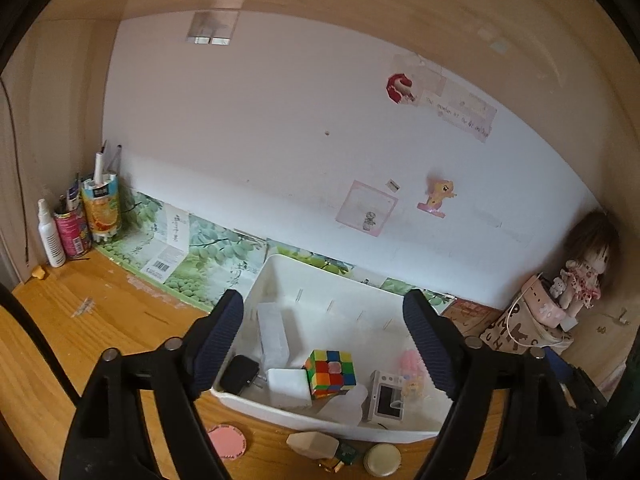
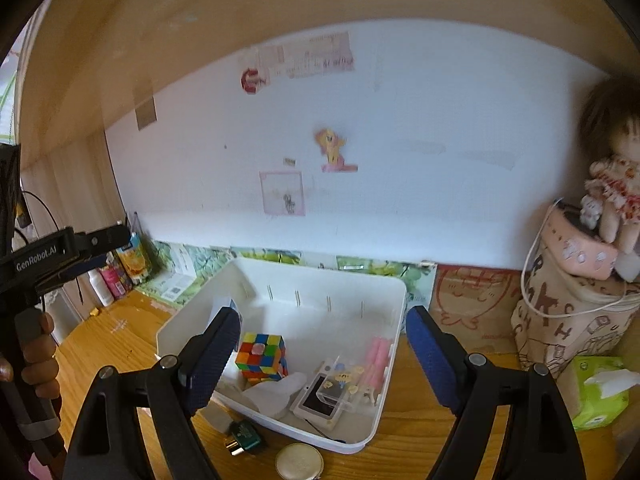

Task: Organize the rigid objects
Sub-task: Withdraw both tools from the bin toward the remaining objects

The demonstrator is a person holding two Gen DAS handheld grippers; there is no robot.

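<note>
Wooden desk [image 1: 60, 332] carries a white plastic bin [image 1: 320, 280] near its back edge, against a white wall; the left gripper [image 1: 324, 344] hovers above the bin's near side, jaws spread wide, gripping nothing; the right gripper [image 2: 324, 356] hangs likewise over the bin, jaws wide apart and empty. Inside the bin lie a multicoloured puzzle cube [image 1: 331, 372], a white block [image 1: 289, 389] touching it, a black adapter [image 1: 239, 373] in the near left corner, and a small white device [image 1: 387, 396]. Outside, just beside the bin's near wall, sit a pink disc [image 1: 226, 440], a beige wedge [image 1: 312, 444] and a round cream tin [image 1: 382, 458]; a doll [image 2: 616, 184] occupies the desk's back right corner.
</note>
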